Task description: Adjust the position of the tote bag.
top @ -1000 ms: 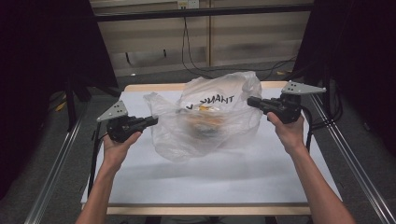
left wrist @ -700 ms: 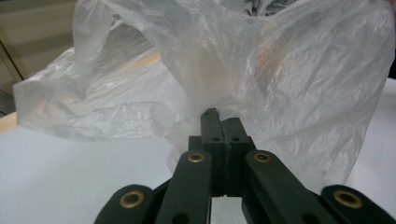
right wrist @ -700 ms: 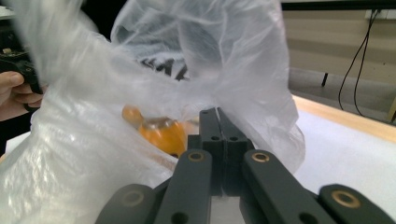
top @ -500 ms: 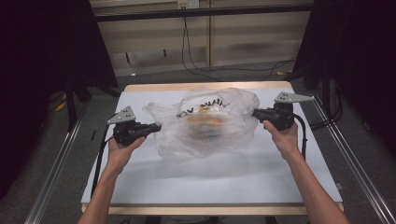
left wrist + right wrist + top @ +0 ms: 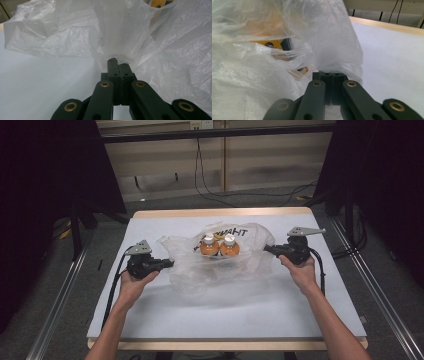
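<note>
A clear plastic bag [image 5: 215,265] lies spread low across the middle of the white table [image 5: 225,315], its mouth pulled wide. Two orange bottles with white caps [image 5: 219,245] stand upright side by side in the opened bag. My left gripper [image 5: 167,263] is shut on the bag's left edge, and in the left gripper view the film [image 5: 110,37] bunches into the closed jaws [image 5: 117,62]. My right gripper [image 5: 267,249] is shut on the bag's right edge; the right gripper view has the plastic [image 5: 329,42] pinched at its jaws and an orange bottle [image 5: 269,45] behind the film.
The table's wooden edge [image 5: 220,213] runs along the far side. Metal rails [image 5: 55,315] flank the table on both sides. Cables [image 5: 210,175] hang over the floor behind it. Bare table surface lies in front of the bag.
Both grippers have moved outward and down, stretching the bag wider and flatter. The bag's mouth has opened and the two bottles now show uncovered.
</note>
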### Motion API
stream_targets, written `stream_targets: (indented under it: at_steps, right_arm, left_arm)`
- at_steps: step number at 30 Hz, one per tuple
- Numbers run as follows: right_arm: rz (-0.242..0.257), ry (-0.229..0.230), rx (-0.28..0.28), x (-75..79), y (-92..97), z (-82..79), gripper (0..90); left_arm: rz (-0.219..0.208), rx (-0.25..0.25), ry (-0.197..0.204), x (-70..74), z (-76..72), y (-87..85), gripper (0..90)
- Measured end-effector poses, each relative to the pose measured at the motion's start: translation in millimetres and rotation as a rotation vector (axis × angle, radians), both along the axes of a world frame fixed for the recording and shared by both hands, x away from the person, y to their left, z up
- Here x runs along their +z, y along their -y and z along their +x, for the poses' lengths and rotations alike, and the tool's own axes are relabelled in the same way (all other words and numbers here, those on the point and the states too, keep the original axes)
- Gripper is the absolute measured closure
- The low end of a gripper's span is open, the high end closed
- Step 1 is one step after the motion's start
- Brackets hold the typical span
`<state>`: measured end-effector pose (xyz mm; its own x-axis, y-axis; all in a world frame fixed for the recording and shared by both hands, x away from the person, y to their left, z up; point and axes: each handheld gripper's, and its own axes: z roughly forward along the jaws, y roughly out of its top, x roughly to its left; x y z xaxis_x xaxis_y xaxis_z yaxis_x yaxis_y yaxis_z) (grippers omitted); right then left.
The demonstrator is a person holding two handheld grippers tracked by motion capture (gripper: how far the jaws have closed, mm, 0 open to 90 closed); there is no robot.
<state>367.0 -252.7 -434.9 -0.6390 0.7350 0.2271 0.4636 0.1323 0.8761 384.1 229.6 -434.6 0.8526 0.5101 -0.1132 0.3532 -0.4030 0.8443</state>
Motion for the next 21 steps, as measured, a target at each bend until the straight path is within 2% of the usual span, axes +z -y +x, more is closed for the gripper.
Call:
stream_targets:
  at_steps: [5, 10, 15, 16, 18, 21]
  right_arm:
    - [-0.014, -0.031, 0.002, -8.9, 0.8, 1.3, 90.0]
    - [-0.045, -0.073, 0.014, -20.3, 0.8, 0.6, 90.0]
    - [-0.065, -0.087, 0.027, -25.0, -1.2, -0.8, 90.0]
    - [-0.087, -0.098, 0.034, -28.3, -3.6, -1.0, 90.0]
    - [-0.097, -0.104, 0.040, -30.1, -4.6, -0.9, 90.0]
    - [-0.107, -0.120, 0.042, -33.9, -6.7, -0.4, 90.0]
  left_arm:
    - [0.014, -0.005, -0.015, -5.8, 1.4, 0.2, 90.0]
    - [0.062, -0.018, -0.047, -16.7, 1.9, 3.4, 90.0]
    - [0.055, -0.010, -0.058, -20.0, 3.3, 1.4, 90.0]
    - [0.059, -0.005, -0.063, -22.4, 3.3, 2.0, 90.0]
    - [0.087, -0.011, -0.068, -25.5, 3.9, 1.7, 90.0]
    - [0.089, -0.006, -0.076, -28.2, 5.0, 1.4, 90.0]
